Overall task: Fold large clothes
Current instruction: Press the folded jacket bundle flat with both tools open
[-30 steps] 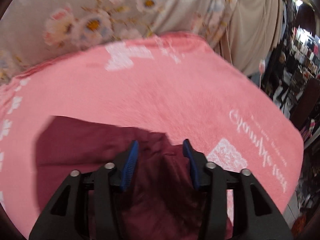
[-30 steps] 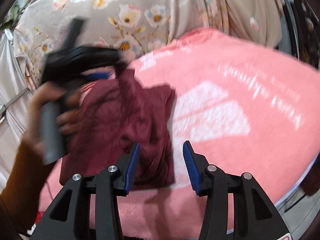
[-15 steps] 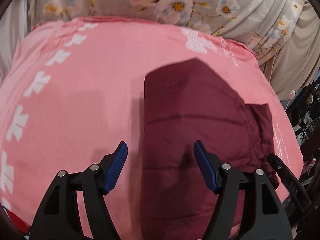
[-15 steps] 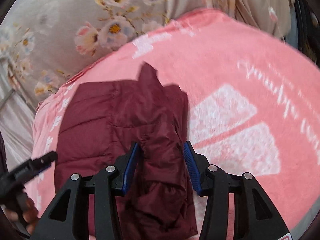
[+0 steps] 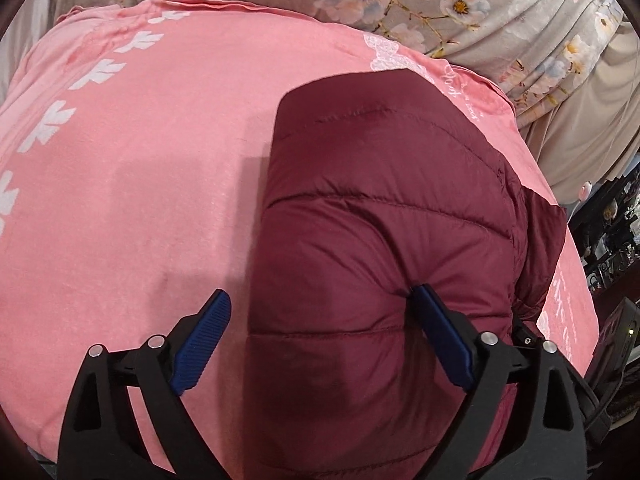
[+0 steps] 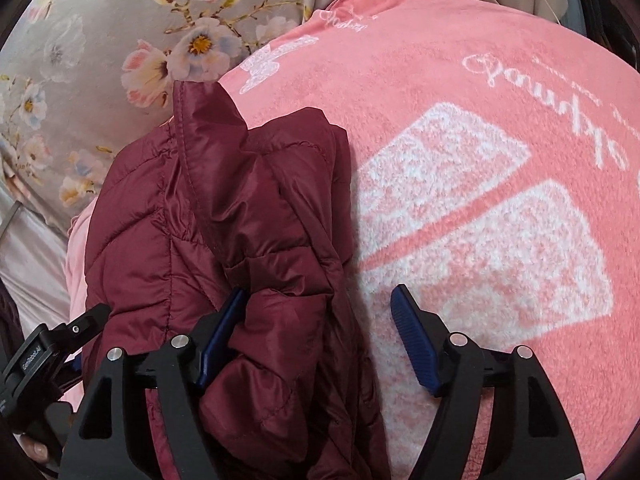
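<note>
A maroon quilted jacket (image 5: 384, 216) lies folded on a pink blanket (image 5: 140, 160). My left gripper (image 5: 320, 291) straddles the jacket's left edge and its jaws are opening. Its right finger (image 5: 436, 332) dents the padding, while the left finger (image 5: 204, 336) hangs over bare blanket. In the right wrist view the jacket (image 6: 224, 216) shows a bunched right edge with a flap sticking up. My right gripper (image 6: 318, 291) is opening around that edge. Its left finger (image 6: 224, 328) rests against the fabric and its right finger (image 6: 412, 340) is clear of it. The left gripper's body (image 6: 40, 356) shows at the lower left.
A grey floral cloth (image 5: 440, 4) hangs behind the blanket's far edge. The blanket has white prints (image 6: 480, 220) and drops off at the right, where dark room clutter (image 5: 612, 240) stands. A hand (image 6: 36, 448) shows at the bottom left of the right wrist view.
Both grippers have come down over the jacket and their jaws have spread wide. The jacket, earlier bunched between narrower jaws, now lies folded flat on the blanket.
</note>
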The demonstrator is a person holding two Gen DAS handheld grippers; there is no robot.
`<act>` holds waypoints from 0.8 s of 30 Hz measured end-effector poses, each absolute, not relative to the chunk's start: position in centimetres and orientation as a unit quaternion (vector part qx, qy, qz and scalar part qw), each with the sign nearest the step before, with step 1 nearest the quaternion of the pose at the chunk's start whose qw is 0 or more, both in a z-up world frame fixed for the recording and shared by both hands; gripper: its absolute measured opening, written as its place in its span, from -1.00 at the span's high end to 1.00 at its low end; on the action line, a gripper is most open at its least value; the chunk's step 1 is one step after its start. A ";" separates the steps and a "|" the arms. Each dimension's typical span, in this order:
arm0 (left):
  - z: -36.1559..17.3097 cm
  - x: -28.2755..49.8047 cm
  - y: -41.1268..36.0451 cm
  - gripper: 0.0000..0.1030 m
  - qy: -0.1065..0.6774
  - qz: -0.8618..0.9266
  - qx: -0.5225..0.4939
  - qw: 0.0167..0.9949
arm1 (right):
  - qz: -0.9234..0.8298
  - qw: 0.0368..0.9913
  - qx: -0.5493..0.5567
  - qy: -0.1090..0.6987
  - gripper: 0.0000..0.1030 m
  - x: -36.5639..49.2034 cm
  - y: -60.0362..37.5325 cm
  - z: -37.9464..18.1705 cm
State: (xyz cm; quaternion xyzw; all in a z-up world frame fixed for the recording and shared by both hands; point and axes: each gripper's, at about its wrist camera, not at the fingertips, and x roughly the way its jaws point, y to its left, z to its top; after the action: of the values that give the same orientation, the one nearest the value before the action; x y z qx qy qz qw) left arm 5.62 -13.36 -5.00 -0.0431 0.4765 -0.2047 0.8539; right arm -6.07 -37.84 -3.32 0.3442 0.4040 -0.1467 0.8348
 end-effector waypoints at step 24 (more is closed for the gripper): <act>-7.0 7.4 -15.3 -0.86 0.500 -0.229 -0.064 0.833 | -0.090 0.837 0.377 0.386 0.14 -4.2 -37.8 -3.6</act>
State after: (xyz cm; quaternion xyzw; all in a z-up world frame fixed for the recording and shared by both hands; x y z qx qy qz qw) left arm 7.37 -15.32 -7.04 -0.0636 0.4998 -0.2286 0.8330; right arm -4.17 -37.81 -3.60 0.3770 0.3861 -0.0899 0.8371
